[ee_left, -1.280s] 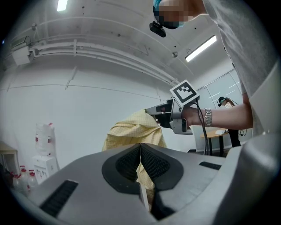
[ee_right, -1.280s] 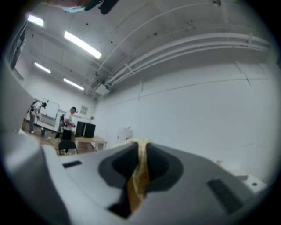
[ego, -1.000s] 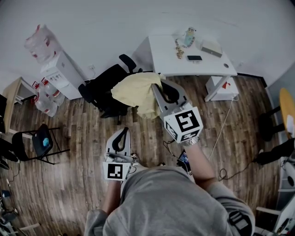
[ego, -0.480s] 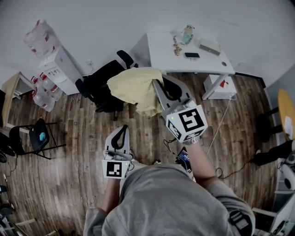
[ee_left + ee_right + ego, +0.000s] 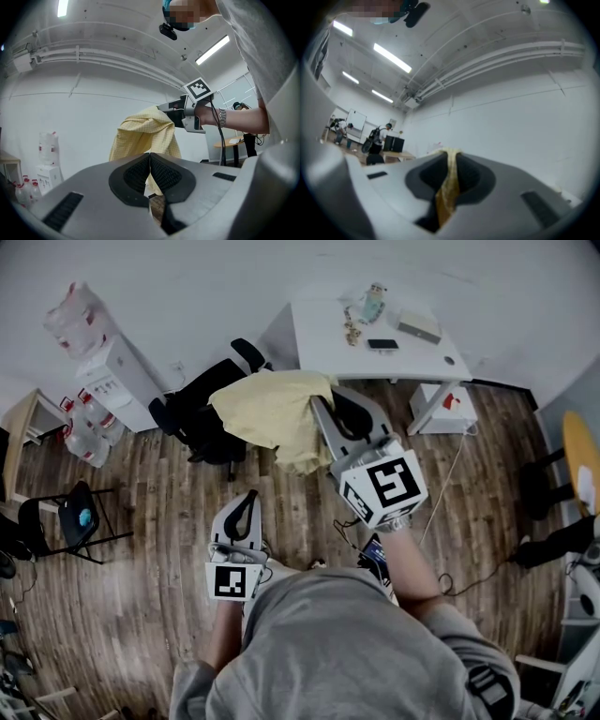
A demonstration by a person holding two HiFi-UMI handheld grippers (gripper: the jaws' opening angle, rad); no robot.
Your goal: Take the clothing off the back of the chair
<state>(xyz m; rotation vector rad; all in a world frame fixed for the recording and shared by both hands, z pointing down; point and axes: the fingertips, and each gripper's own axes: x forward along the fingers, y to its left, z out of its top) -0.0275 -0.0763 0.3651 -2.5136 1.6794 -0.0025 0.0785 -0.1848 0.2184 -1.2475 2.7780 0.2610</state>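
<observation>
**Entry: clothing (image 5: pixel 267 413).** Pale yellow checked garment. One bunched edge is pinched in the right gripper (image 5: pixel 319 407), whose jaws are clenched on a fold of the cloth. The rest hangs below in loose folds. In the left gripper view it hangs in open air from that gripper, with its lower hem hidden behind the left jaws.

**Entry: left gripper (image 5: pixel 247 499).** Jaws pressed together with nothing between them, held low and close to the person's body.

**Change noted.** Slight against the two earlier head views.
- The grip is unchanged and the cloth has kept with the right gripper.
- Garment, desk and chair have all slid a little up and left in frame together.
- The cloth now fans somewhat wider.

**Judgement.** The garment looks lifted off the backrest of the black office chair (image 5: pixel 192 413), which shows beside and behind it. From above it cannot be told whether a trailing hem still touches the seat. What remains is to carry the garment clear.

**Containers and holders**
- White desk (image 5: pixel 323 348): bears a small bottle (image 5: pixel 373 301), a dark phone (image 5: pixel 382 344) and a flat box (image 5: pixel 419 326). Their contents cannot be told.
- Drawer unit (image 5: pixel 441 409) under the desk: shut.
- White cabinet (image 5: pixel 117 381): a filled plastic bag (image 5: pixel 70 320) lies on top.
- Water jugs (image 5: pixel 86 442) stand clustered beside the cabinet on the floor.
- Folding chair (image 5: pixel 42 526): a small blue object (image 5: pixel 84 518) lies on its seat
</observation>
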